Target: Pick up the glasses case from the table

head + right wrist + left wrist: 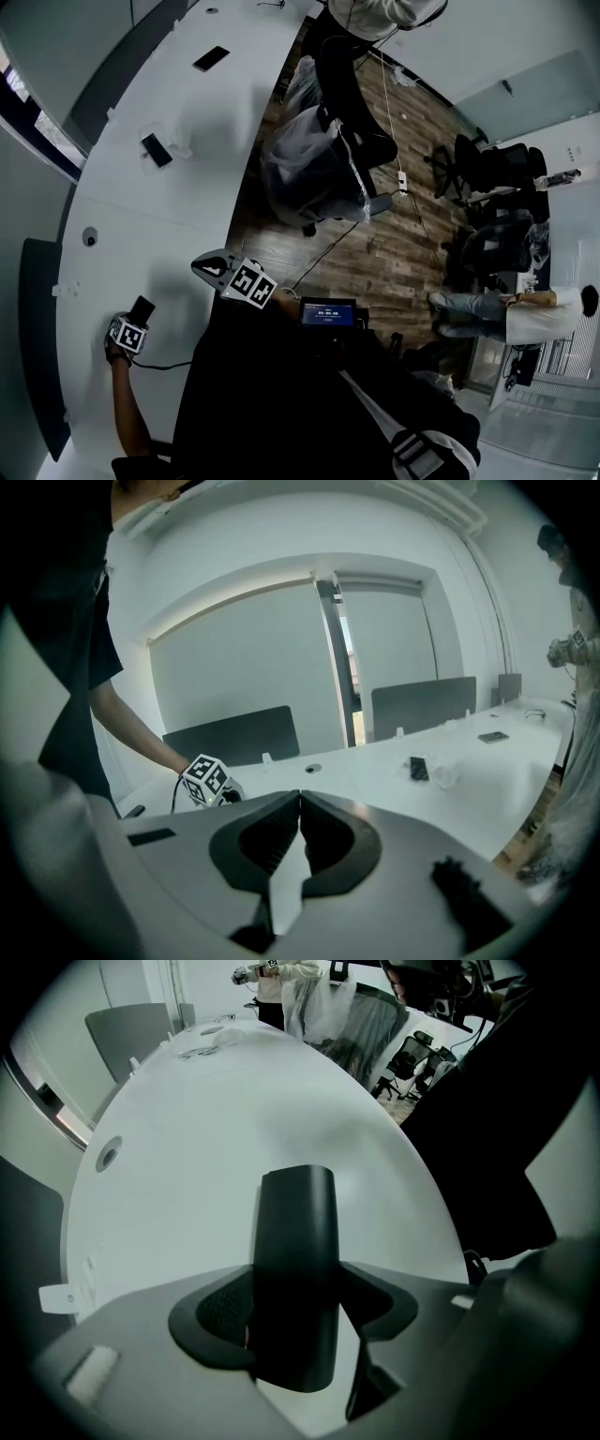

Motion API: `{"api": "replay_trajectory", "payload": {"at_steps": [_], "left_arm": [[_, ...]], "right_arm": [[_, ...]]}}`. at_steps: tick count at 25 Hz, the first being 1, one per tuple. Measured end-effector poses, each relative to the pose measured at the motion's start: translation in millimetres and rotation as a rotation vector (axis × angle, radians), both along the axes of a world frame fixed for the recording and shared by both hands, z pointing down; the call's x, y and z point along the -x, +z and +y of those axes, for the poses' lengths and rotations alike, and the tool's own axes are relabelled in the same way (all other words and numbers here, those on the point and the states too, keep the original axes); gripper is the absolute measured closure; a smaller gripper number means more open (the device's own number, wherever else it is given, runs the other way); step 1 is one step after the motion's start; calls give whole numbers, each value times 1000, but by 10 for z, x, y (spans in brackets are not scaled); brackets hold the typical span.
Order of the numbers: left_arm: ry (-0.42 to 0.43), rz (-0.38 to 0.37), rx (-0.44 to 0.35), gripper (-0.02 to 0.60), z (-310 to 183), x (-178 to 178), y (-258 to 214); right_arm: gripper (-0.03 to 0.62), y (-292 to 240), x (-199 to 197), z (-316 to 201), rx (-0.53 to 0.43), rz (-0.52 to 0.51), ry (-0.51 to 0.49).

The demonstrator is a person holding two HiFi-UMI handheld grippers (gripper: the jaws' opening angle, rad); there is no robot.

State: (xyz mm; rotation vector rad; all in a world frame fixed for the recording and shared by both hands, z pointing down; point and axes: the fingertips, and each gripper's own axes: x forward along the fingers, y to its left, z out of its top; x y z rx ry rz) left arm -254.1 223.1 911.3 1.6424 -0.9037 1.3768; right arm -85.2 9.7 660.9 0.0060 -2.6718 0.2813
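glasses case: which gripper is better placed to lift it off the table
Left. The left gripper is closed on the glasses case; the right gripper is shut, empty and well apart from it.

Long curved white table (169, 216), grey partition screens (230, 733) along its edge. Wood-plank floor (394, 234) alongside, black office chairs (342, 80) on it.

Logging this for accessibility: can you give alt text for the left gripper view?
The left gripper has its jaws closed on the sides of a dark glasses case, above a long white table. Office chairs stand beyond the table's right edge.
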Motion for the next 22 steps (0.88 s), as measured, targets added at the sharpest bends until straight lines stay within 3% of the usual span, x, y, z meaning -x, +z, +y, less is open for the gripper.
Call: {"api": "replay_trajectory", "payload": {"at_steps": [3,14,22], "left_arm": [[-49,23,8,290,-9,-10,-60],[-257,160,-99,290,-255,-85,-316],[-489,312,-249,290,-476,-190,-629]], "right_arm": [[586,3,10,-6,1,-2,-2],[586,5,-10,-20,6,-6,3],[586,1,-2,-24,7,-9,-6]]}}
